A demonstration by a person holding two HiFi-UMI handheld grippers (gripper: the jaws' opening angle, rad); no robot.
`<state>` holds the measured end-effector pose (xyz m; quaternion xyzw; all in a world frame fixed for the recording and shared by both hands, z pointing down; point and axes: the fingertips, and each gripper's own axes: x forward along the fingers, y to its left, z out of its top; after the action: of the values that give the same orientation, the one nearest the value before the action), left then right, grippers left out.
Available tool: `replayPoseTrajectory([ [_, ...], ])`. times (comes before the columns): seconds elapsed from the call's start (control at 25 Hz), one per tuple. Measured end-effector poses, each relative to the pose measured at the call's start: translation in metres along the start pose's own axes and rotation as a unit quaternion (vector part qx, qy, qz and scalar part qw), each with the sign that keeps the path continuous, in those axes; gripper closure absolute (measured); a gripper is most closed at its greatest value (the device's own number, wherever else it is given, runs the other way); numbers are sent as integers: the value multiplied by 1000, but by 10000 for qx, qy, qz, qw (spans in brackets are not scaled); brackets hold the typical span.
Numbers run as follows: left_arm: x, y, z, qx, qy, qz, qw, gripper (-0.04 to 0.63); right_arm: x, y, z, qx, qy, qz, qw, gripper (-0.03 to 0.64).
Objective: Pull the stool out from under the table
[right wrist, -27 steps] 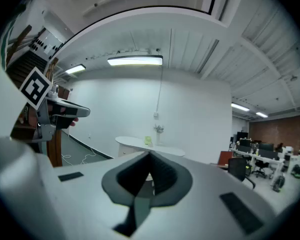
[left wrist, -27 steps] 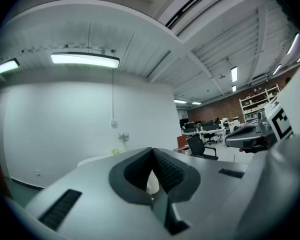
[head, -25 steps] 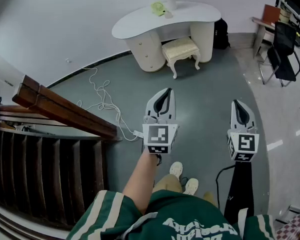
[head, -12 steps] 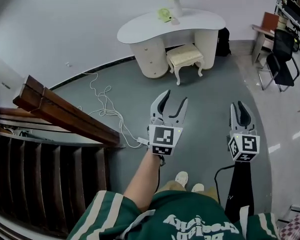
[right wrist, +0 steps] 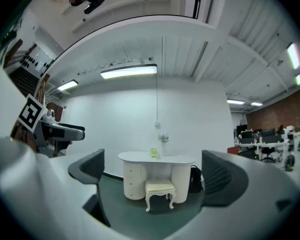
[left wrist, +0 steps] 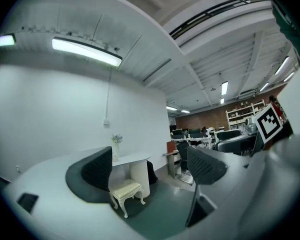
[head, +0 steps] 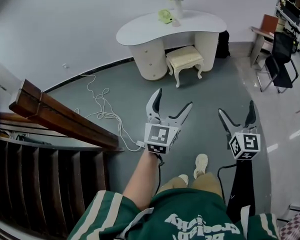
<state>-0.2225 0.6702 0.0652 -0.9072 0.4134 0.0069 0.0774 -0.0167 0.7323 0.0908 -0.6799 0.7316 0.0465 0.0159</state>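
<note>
Head view: your left gripper [head: 172, 101] and right gripper [head: 236, 109] are held out side by side over the grey-green floor [head: 210, 91], both level, both with jaws spread wide after just opening, and nothing between them. The stool [head: 185, 59], cream with curved legs, stands half tucked beneath the white curved table [head: 140, 31], between its drawer pedestal and its right support, well apart from both grippers. On the tabletop: a vase of flowers [head: 177, 3] and a small green object [head: 164, 16]. A black bag [head: 221, 34] sits against the table's right end, a white cable [head: 102, 106] trails across the floor at your left, and a dark wooden railing [head: 60, 116] runs along the lower left. Left gripper view: your left gripper [left wrist: 150, 169] shows two dark pads standing far apart with only open air between; the stool [left wrist: 126, 190] appears far off beside the left pad, under the table [left wrist: 132, 159]. Right gripper view: your right gripper [right wrist: 155, 171] likewise stands fully spread and empty, and the stool [right wrist: 159, 188] sits centred in the gap, distant, beneath the table [right wrist: 135, 157].
</note>
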Motion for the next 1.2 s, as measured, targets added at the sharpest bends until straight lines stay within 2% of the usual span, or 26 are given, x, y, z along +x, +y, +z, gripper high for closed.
replayPoseTrajectory([
  [0.24,28,10,0,-224,-153,32,9996,146,29,-11,-3,-77,-10,108,9999,18],
  [0.48,70,8,3,-127,-168,-75,9998,146,72,-33,-6,-99,22,296,9995,18],
  [0.68,111,20,-1,-174,-109,63,9998,146,112,-59,-10,-93,37,377,9992,18],
  [0.84,144,23,-5,-80,-8,155,9998,146,143,-77,-14,-332,141,516,9980,18],
  [1.2,214,29,-11,13,138,366,9992,147,210,-120,-23,-397,215,826,9956,18],
])
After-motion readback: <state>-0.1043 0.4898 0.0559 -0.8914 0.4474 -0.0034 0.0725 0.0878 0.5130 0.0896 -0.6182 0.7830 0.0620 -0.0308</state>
